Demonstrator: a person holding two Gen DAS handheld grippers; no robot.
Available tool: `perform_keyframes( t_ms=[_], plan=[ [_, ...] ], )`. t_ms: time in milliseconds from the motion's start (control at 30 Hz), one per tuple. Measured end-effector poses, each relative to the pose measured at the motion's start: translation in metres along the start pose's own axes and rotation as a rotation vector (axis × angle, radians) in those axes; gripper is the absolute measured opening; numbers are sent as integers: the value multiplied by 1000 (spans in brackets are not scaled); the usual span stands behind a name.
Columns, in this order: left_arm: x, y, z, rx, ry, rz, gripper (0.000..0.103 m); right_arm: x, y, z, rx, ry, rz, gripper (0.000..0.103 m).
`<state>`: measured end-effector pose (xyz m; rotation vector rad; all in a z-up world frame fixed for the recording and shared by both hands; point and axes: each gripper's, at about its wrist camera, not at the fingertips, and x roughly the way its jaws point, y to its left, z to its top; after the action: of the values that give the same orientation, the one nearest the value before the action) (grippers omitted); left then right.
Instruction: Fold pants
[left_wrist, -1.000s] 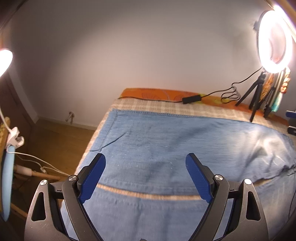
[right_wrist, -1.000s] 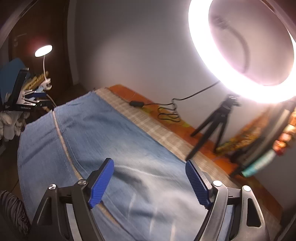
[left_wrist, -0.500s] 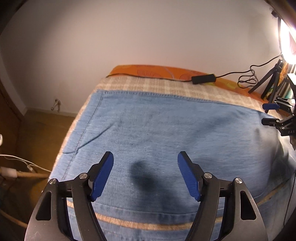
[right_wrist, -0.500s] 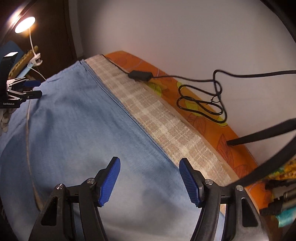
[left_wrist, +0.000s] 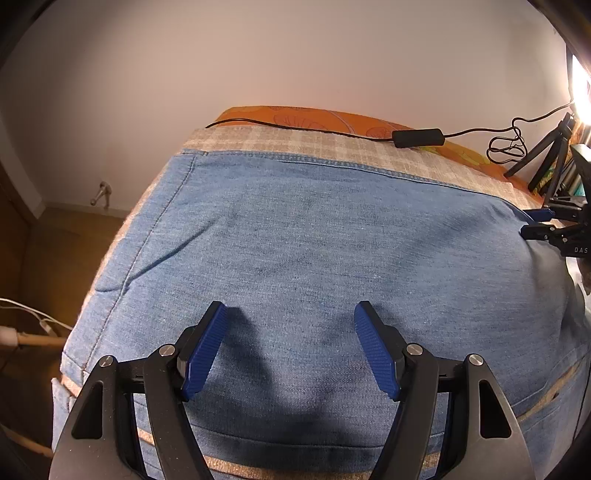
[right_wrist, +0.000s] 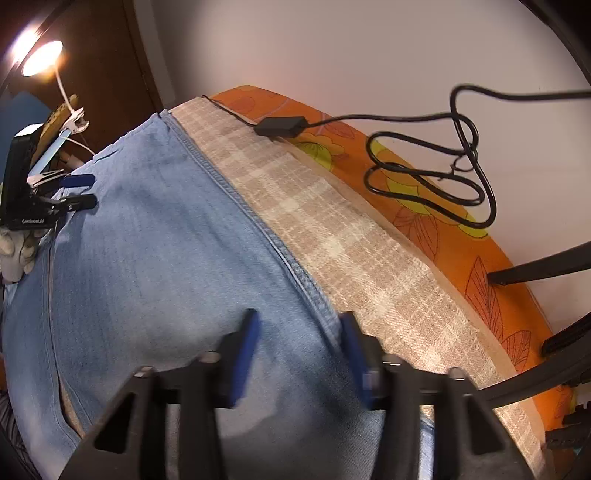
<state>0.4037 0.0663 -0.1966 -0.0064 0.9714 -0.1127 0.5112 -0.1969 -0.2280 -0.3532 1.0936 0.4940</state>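
Note:
Light blue denim pants (left_wrist: 314, 258) lie flat on a beige checked cloth (left_wrist: 295, 142); they also show in the right wrist view (right_wrist: 147, 258). My left gripper (left_wrist: 290, 332) is open and empty, low over the middle of the fabric, casting a shadow on it. My right gripper (right_wrist: 299, 343) is open, its jaws straddling the pants' far seam edge (right_wrist: 295, 269), close to the cloth. Each gripper shows in the other's view: the right one at the right edge (left_wrist: 543, 225), the left one at the left edge (right_wrist: 74, 192).
An orange flowered board (right_wrist: 424, 192) runs along the wall with a black cable and inline switch (right_wrist: 280, 125) on it. Black tripod legs (right_wrist: 535, 269) stand at the right. A clip lamp (right_wrist: 40, 62) glows at the left. The floor (left_wrist: 55, 251) lies beyond the left edge.
Both grippers have dropped down and forward toward the pants. The right gripper has moved to the far seam edge and narrowed its jaws somewhat. The ring light has left both views.

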Motion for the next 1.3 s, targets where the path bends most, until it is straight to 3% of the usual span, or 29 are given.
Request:
perform_keyframes(
  t_ms=[67, 167, 333, 467, 600, 700, 867, 1100, 1133, 1200, 1267, 1300],
  plan=[
    [0, 0, -1, 2, 1, 0, 71, -2, 3, 1, -4, -2, -26, 12],
    [0, 2, -1, -10, 16, -13, 74, -13, 9, 3, -7, -32, -55, 5],
    [-5, 17, 8, -99, 51, -45, 75, -53, 28, -5, -18, -122, -54, 3],
    [-16, 36, 32, -222, 33, -87, 75, -90, 68, -25, -136, -190, -88, 2],
    [-18, 37, 59, -295, 25, -130, 75, -102, 102, -44, -212, -200, -94, 2],
    [-2, 22, 78, -302, 74, -150, 80, -102, 127, -58, -284, -191, -94, 2],
    [27, -3, 94, -294, 155, -106, 80, -100, 145, -73, -346, -175, -83, 2],
    [52, -14, 87, -327, 260, -58, 79, -98, 171, -89, -440, -165, -74, 2],
    [53, -12, 84, -340, 261, -58, 74, -98, 173, -91, -448, -166, -77, 2],
    [50, -5, 77, -365, 219, -55, 55, -98, 175, -92, -450, -164, -76, 2],
    [46, 3, 70, -371, 196, -59, 9, -98, 173, -92, -436, -165, -74, 2],
    [45, 7, 66, -384, 181, -70, 8, -97, 170, -90, -424, -161, -69, 3]
  ],
)
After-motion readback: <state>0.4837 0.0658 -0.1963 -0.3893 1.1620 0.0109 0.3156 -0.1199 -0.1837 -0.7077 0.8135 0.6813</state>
